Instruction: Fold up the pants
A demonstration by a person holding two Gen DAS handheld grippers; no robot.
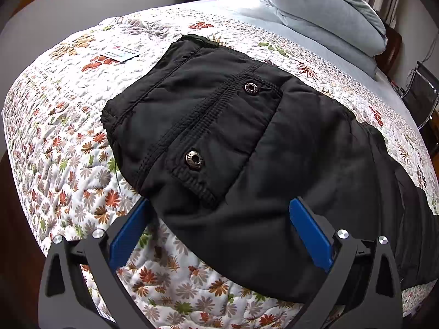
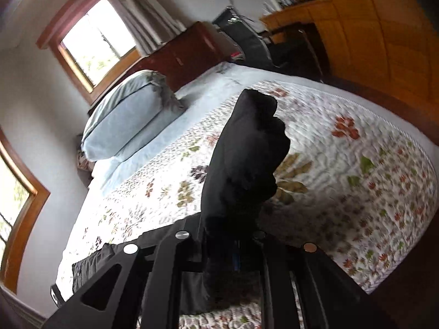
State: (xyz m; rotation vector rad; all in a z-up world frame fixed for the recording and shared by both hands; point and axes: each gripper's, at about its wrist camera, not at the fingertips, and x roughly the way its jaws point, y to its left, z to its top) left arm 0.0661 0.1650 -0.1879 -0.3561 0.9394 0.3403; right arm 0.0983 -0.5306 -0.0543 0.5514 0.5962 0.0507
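Note:
Black pants (image 1: pixel 247 142) with two metal snap buttons lie on the floral quilt (image 1: pixel 68 148) of a bed. My left gripper (image 1: pixel 219 208) is open, its blue pads (image 1: pixel 310 233) straddling the near edge of the pants without holding them. In the right wrist view, my right gripper (image 2: pixel 233 235) is shut on the black pants (image 2: pixel 247 148), holding a bunched length of the fabric lifted above the quilt (image 2: pixel 343 170). The fabric hides the right fingertips.
Folded pale blue bedding (image 1: pixel 329 19) is stacked at the head of the bed, also in the right wrist view (image 2: pixel 126 115). A small card (image 1: pixel 120 53) lies on the quilt. A dark chair (image 2: pixel 247 38), wooden cabinet (image 2: pixel 370 27) and windows (image 2: pixel 96 38) surround the bed.

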